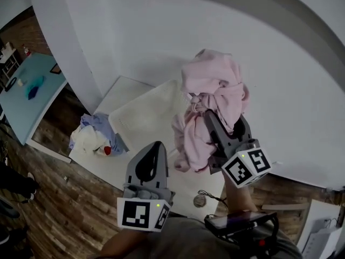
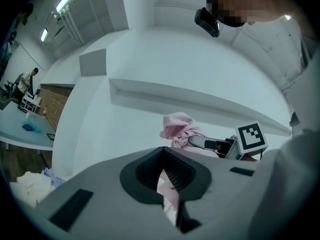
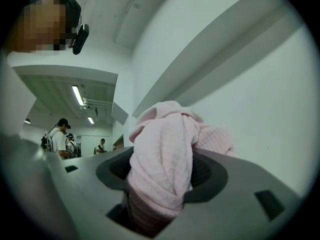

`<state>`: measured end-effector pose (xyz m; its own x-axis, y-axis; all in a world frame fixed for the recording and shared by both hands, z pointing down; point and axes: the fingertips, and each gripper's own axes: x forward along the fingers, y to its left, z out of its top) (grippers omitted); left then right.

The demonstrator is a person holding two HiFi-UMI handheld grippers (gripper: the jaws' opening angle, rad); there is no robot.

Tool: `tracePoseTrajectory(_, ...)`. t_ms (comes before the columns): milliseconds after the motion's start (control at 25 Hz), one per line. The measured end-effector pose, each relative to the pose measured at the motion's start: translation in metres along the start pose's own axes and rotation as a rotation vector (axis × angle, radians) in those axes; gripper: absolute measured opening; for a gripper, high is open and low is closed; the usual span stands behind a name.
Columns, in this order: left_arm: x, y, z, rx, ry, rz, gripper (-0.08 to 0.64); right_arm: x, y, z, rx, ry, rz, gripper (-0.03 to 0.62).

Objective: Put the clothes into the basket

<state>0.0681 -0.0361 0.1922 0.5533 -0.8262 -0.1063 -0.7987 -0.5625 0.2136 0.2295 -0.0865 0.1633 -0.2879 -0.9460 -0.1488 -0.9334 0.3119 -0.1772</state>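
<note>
Nearest me, the left gripper [image 1: 156, 147] is clenched tip to tip with nothing pinched. Through the slit behind its tips in the left gripper view, I see only pink cloth hanging beyond.

Just to its right and a little farther, the right gripper [image 1: 207, 116] is clamped on a pink garment [image 1: 213, 85]. The garment is bunched above the jaws and trails down beside them, hanging in the air over the white table [image 1: 135, 123].

On the near left corner of that table lies a small pile of clothes [image 1: 94, 136], well apart from both grippers. A white wall [image 1: 161, 31] stands behind.
</note>
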Motion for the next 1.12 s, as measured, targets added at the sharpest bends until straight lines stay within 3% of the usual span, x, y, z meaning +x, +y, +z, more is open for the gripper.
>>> tracePoseTrajectory(280,0.02,0.067,0.024,0.007,-0.017,0.003,0.008,0.074,0.031,0.001,-0.006,-0.011,0.007,0.285)
tracePoseTrajectory(600,0.041,0.106,0.009,-0.025,0.028,0.018,0.008,0.11,0.037,-0.065,-0.065,0.168,0.021,0.359)
tracePoseTrajectory(1000,0.029,0.109,-0.014,-0.044,0.055,0.057,0.008,0.09,0.033,-0.093,-0.032,0.179,0.009,0.34)
tracePoseTrajectory(1120,0.022,0.099,-0.01,-0.026,0.041,0.062,0.008,0.077,0.043,-0.086,-0.052,0.169,0.056,0.28)
